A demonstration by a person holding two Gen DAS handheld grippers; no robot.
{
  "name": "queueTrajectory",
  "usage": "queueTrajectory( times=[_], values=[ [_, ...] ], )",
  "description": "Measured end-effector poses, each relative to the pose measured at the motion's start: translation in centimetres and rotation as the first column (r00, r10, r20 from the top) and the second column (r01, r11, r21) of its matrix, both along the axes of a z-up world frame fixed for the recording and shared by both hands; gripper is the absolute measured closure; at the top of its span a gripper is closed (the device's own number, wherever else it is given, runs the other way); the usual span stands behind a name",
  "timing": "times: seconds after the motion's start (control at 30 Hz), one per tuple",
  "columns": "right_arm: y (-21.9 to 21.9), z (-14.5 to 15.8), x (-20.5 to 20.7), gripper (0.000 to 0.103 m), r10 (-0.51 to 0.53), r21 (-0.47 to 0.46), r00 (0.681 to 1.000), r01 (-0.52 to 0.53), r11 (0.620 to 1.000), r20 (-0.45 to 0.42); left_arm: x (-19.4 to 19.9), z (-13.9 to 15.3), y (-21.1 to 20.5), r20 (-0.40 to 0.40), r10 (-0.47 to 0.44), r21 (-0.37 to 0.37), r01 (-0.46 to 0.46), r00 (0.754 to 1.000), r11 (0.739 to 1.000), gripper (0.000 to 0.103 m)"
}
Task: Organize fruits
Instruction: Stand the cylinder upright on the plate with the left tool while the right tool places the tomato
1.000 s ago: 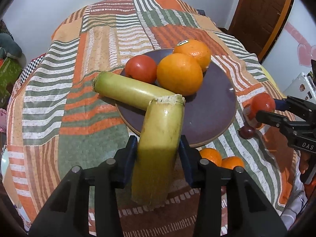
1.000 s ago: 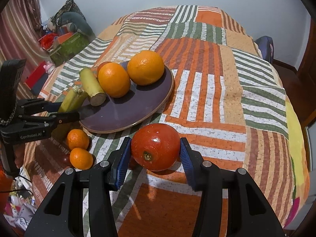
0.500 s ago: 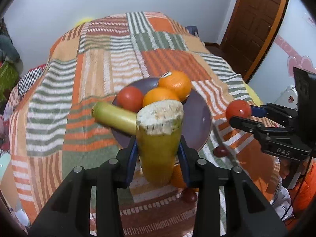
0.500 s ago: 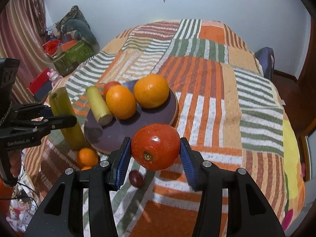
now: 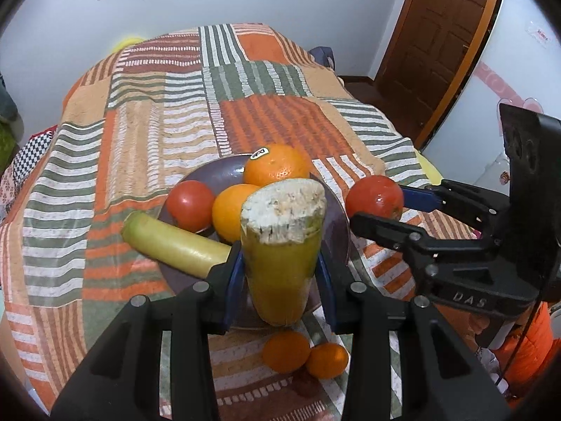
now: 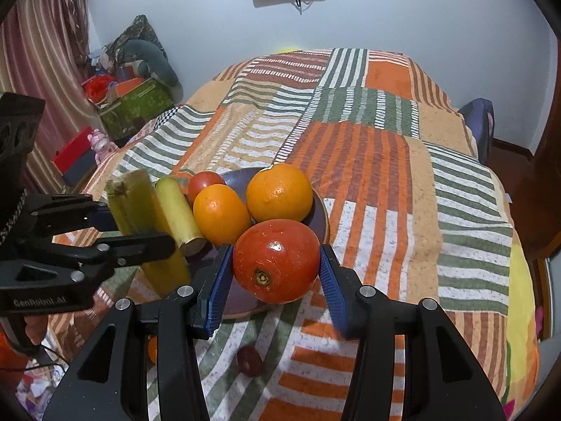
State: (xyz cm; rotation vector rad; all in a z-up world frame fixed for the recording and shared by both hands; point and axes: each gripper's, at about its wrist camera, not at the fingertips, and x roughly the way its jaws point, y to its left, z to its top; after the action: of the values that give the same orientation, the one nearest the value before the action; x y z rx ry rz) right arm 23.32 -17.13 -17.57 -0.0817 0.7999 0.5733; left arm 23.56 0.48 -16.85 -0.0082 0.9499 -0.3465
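My left gripper (image 5: 280, 277) is shut on a yellow-green cane piece (image 5: 280, 245), held upright above the near rim of the dark purple plate (image 5: 210, 175). My right gripper (image 6: 277, 277) is shut on a red tomato (image 6: 277, 261), held above the plate's near edge (image 6: 320, 215); it also shows in the left wrist view (image 5: 374, 197). On the plate lie two oranges (image 5: 277, 168) (image 5: 231, 210), another tomato (image 5: 190, 205) and a second cane piece (image 5: 175, 244). The left gripper with its cane (image 6: 140, 210) shows in the right wrist view.
Two small tangerines (image 5: 285, 351) (image 5: 328, 359) lie on the striped patchwork bedspread (image 5: 140, 122) near the plate. A small dark fruit (image 6: 249, 360) lies on the cover below the right gripper. A door (image 5: 441, 35) stands at the right, boxes and clutter (image 6: 133, 101) at the left.
Both grippers have risen from the bedspread with their loads. The cane piece has tipped from slanted to upright. The tomato has moved in over the plate's edge.
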Motion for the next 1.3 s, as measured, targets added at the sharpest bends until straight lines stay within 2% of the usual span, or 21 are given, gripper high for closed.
queueTrajectory(
  times=[0.2, 0.33, 0.63, 0.7, 0.83, 1.13, 1.3],
  values=[
    [0.9, -0.8, 0.8, 0.058, 0.015, -0.017, 1.0, -0.015, 1.0, -0.016, 0.9, -1.1, 0.3, -0.018, 0.027, 0.018, -0.026, 0.999, 0.999, 0.065],
    [1.2, -1.4, 1.4, 0.058, 0.017, -0.026, 0.999, -0.018, 1.0, -0.032, 1.4, -1.4, 1.0, -0.031, 0.039, -0.013, -0.039, 0.999, 0.999, 0.065],
    [1.7, -2.3, 2.1, 0.058, 0.024, -0.034, 0.998, -0.026, 0.999, -0.055, 1.9, -1.4, 1.1, 0.008, 0.062, 0.004, -0.062, 0.998, 0.998, 0.064],
    [1.9, -2.5, 2.2, 0.058, 0.027, -0.038, 0.998, -0.029, 0.999, -0.059, 1.9, -1.5, 1.1, 0.014, 0.067, 0.014, -0.067, 0.998, 0.998, 0.061],
    [2.3, -2.8, 2.4, 0.058, 0.034, -0.045, 0.997, -0.037, 0.998, -0.073, 2.0, -1.8, 1.2, 0.015, 0.09, 0.036, -0.091, 0.996, 0.995, 0.048],
    [2.6, -3.5, 2.6, 0.058, 0.037, -0.058, 0.993, -0.043, 0.997, -0.11, 1.6, -2.0, 1.5, 0.019, 0.106, 0.043, -0.107, 0.994, 0.993, 0.038],
    [2.3, -2.5, 2.1, 0.041, 0.028, -0.049, 0.997, -0.031, 0.998, -0.07, 0.9, -1.2, 1.6, 0.041, 0.105, 0.042, -0.107, 0.994, 0.993, 0.037]
  ],
)
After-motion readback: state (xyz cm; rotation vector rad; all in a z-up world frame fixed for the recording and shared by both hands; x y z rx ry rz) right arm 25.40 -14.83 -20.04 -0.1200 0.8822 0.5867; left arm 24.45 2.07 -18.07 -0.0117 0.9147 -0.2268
